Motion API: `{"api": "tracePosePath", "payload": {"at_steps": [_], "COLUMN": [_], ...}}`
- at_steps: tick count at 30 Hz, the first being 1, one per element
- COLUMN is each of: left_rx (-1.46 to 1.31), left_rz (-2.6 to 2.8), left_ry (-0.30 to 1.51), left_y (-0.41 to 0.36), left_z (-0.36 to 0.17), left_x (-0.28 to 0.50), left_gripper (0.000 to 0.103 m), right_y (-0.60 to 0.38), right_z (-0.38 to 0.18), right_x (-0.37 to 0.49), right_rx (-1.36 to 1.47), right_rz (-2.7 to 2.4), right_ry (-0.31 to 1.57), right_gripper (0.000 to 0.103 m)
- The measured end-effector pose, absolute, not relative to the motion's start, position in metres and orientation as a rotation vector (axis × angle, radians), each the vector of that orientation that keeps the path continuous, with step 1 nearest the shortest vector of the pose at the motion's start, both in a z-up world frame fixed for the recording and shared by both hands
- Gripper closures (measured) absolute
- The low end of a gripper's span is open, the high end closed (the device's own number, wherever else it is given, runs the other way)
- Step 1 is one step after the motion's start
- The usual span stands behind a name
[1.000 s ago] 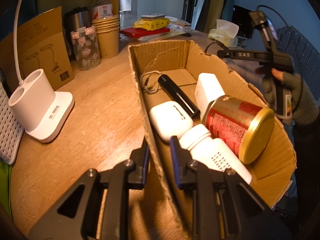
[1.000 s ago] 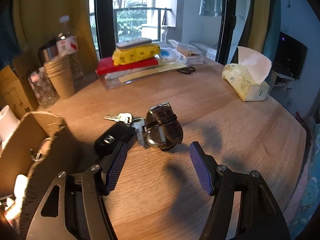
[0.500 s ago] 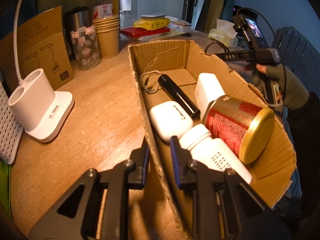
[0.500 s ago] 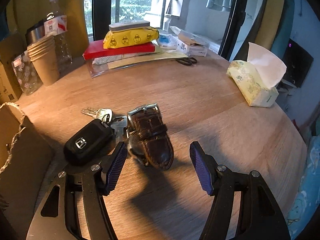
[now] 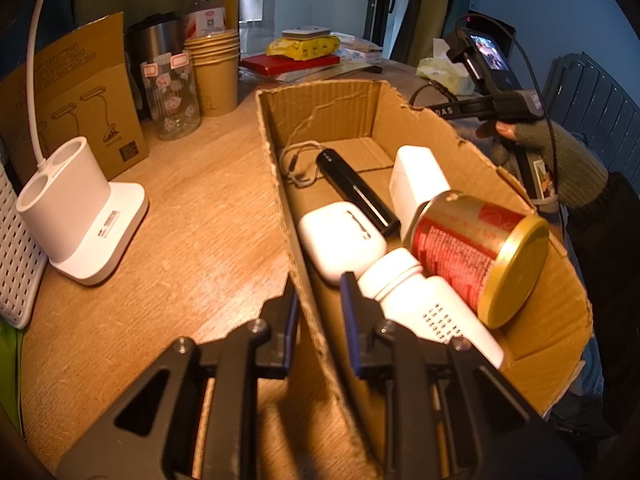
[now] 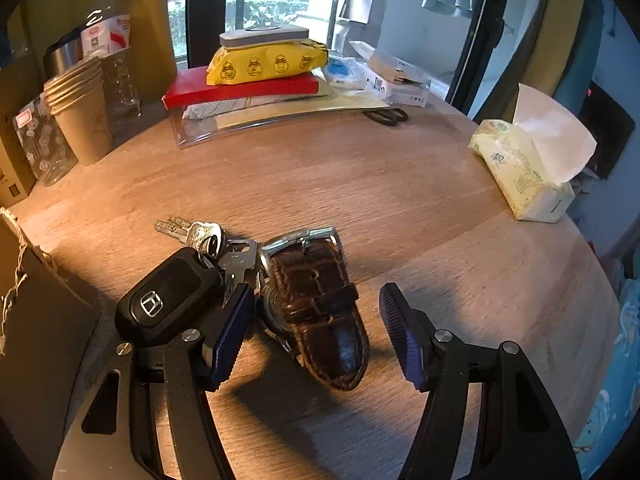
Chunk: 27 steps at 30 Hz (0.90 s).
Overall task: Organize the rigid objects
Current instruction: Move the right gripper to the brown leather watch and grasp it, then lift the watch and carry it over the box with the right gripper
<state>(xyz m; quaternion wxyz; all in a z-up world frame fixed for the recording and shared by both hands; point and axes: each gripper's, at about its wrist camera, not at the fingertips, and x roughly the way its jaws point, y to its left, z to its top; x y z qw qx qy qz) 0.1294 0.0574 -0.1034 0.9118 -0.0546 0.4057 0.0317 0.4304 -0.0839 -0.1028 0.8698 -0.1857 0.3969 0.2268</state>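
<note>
My left gripper (image 5: 318, 312) is shut on the near side wall of an open cardboard box (image 5: 320, 108), one finger outside and one inside. Lying in the box are a red can with a gold lid (image 5: 468, 256), a white pill bottle (image 5: 424, 304), a white earbud case (image 5: 340, 240), a black stick-shaped device (image 5: 356, 196) and a white charger (image 5: 418, 180). In the right wrist view a brown leather watch (image 6: 324, 320) rests on the table between the fingers of my open right gripper (image 6: 316, 300), untouched by the pads. A black car key (image 6: 168, 300) with metal keys (image 6: 200, 234) lies just left of it.
A white lamp base (image 5: 80, 216), a printed glass jar (image 5: 172, 96), stacked paper cups (image 5: 216, 76) and a water bottle (image 5: 204, 8) stand left of the box. A yellow pack on a red book (image 6: 248, 88), scissors (image 6: 386, 116) and a tissue pack (image 6: 520, 172) lie farther back.
My right gripper has come forward and lower, so the watch now lies between its fingers and the car key sits by the left finger. The left gripper and box have not moved.
</note>
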Motion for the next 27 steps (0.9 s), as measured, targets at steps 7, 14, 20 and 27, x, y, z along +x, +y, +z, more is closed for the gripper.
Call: {"api": "tracePosePath", "payload": {"at_steps": [7, 14, 20, 27], "left_rx": [-0.112, -0.113, -0.113, -0.113], "left_rz": [0.065, 0.065, 0.065, 0.065], "left_ry": [0.836, 0.836, 0.836, 0.836], "left_y": [0.057, 0.057, 0.057, 0.058], "left_z": [-0.103, -0.103, -0.103, -0.103], "left_x": [0.129, 0.129, 0.129, 0.130], "left_gripper": [0.082, 0.082, 0.082, 0.082], "right_y": [-0.089, -0.091, -0.096, -0.102], "right_z": [-0.102, -0.099, -0.094, -0.078], "right_x": [0.432, 0.421, 0.410, 0.396], "right_rx": [-0.341, -0.341, -0.326, -0.291], "right_rz": [0.493, 0.493, 0.494, 0.507], "right_ry": [0.846, 0.817, 0.791, 0.746], "right_gripper": [0.057, 0.057, 0.057, 0.058]}}
